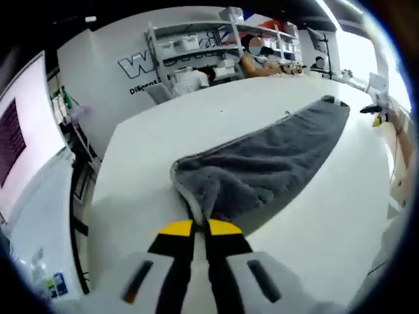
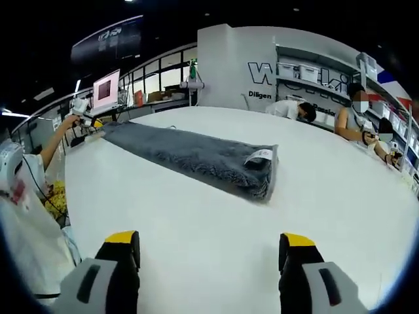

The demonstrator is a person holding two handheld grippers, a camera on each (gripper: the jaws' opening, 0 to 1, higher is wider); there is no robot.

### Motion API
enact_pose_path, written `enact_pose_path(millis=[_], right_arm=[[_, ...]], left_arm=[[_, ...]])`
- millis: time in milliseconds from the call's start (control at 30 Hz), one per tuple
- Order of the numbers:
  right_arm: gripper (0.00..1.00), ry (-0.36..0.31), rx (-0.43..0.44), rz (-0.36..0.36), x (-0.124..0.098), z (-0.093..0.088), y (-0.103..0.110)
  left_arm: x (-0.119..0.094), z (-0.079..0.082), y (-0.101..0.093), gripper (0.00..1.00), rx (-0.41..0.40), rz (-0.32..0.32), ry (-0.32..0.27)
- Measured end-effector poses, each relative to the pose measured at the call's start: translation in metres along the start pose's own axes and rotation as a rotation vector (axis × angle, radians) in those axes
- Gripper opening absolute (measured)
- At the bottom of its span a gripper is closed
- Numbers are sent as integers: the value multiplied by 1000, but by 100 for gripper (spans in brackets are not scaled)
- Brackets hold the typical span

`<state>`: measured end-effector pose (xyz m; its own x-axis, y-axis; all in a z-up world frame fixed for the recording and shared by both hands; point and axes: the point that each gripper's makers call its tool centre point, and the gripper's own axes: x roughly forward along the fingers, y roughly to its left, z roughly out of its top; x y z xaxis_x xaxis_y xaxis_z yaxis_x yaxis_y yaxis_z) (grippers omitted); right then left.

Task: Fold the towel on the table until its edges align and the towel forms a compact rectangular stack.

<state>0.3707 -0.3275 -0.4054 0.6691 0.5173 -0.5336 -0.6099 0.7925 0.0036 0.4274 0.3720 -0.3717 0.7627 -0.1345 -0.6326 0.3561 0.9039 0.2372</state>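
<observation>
A grey towel [image 1: 268, 157] lies as a long folded strip on the white table [image 1: 170, 137]. My left gripper [image 1: 201, 224] is shut on the towel's near corner, lifting a bunched fold of cloth between the yellow-tipped jaws. In the right gripper view the same towel [image 2: 196, 157] stretches from far left to the centre, with a white label [image 2: 260, 156] on its near end. My right gripper [image 2: 211, 245] stands open above bare table, well short of the towel, with nothing between its jaws.
People sit at the table's far side [image 2: 357, 118]. Another person's hand with a gripper [image 2: 78, 118] is at the towel's far end. Shelves with boxes [image 1: 196, 46] stand behind. The table edge [image 1: 98, 196] drops off to my left.
</observation>
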Motion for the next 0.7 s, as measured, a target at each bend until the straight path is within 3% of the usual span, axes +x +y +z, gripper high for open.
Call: enact_pose_path(millis=[200,433,700], right_arm=[[91,6,0,-3,-1,-1,-1],[91,7,-9,-3,-4,0,1],[92,11,-3,0,-5,-3,2]], left_arm=[[20,-28,-9,9,44,-4,99],[17,-27,-8,11,48,6,97],[8,-28,-6,25,17,33,63]])
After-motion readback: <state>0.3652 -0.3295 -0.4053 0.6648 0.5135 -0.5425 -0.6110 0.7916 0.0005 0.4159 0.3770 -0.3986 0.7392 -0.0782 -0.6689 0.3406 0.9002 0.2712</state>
